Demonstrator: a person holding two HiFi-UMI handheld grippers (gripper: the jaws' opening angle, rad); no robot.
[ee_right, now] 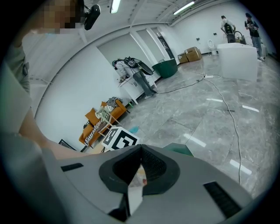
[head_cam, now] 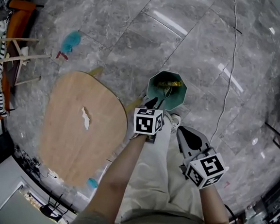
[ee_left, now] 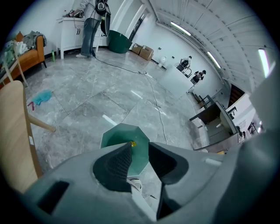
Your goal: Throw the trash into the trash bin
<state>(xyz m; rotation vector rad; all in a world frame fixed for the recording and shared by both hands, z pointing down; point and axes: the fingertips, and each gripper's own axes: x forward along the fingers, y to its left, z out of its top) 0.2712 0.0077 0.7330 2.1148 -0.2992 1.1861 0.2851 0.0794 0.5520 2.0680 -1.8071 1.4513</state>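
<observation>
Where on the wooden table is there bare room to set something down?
Nearly all of the wooden table is bare: the near end on the person's side of the white paper scrap, and the far end beyond it. It is crowded off the table's right edge, where the left gripper hangs by the trash bin.

Polished grey marble floor tiles (head_cam: pixel 137 35) reflect ceiling strip lights (ee_left: pixel 183 29); a rounded wooden table (head_cam: pixel 64 141) stands near an orange sofa (ee_left: pixel 31 56) against white walls (ee_right: pixel 74 92).

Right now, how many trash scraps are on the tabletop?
1: a white scrap near the middle of the wooden table. Nearly the whole top shows, so none looks hidden.
</observation>
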